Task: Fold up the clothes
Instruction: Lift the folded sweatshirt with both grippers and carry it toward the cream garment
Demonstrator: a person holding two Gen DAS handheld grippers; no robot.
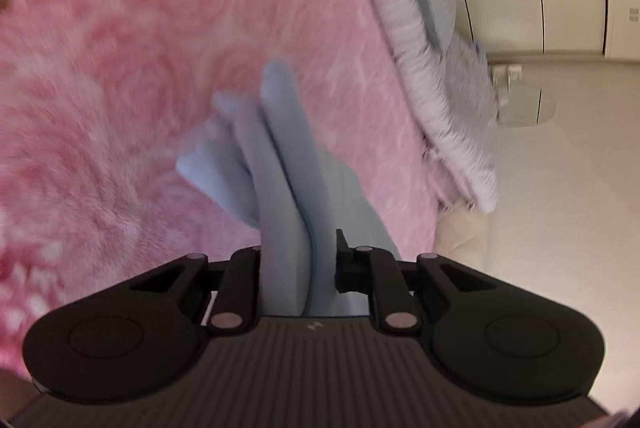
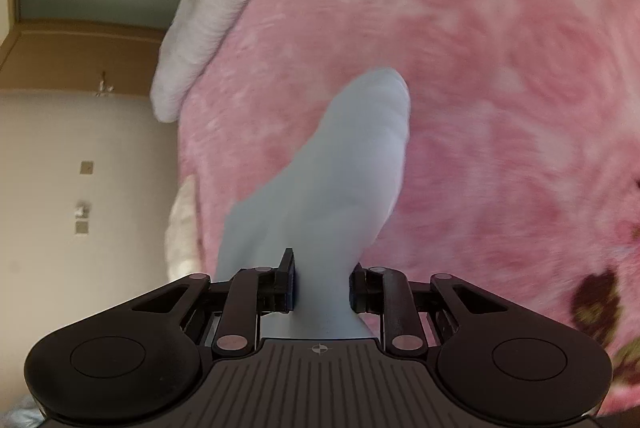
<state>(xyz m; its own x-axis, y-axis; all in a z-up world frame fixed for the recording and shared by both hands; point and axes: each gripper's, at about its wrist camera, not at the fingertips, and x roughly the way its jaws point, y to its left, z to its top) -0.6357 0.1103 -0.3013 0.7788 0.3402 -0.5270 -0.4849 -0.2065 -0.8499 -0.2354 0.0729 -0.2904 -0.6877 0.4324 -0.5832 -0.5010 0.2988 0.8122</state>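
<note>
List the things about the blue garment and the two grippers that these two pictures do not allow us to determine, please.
- What kind of garment the light blue cloth is: both wrist views show only bunched folds, with motion blur.
- Whether both grippers hold one cloth: neither view shows the other gripper.
- Left gripper fingertips: cloth covers the left one.
- Right gripper pads: cloth fills the gap.
- The dark pattern on the pink blanket: blurred and cut off by the edge.

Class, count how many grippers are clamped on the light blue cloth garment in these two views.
2. The left gripper pinches the light blue cloth garment above the fluffy pink blanket; the right gripper grips another bunched part of it.
</note>
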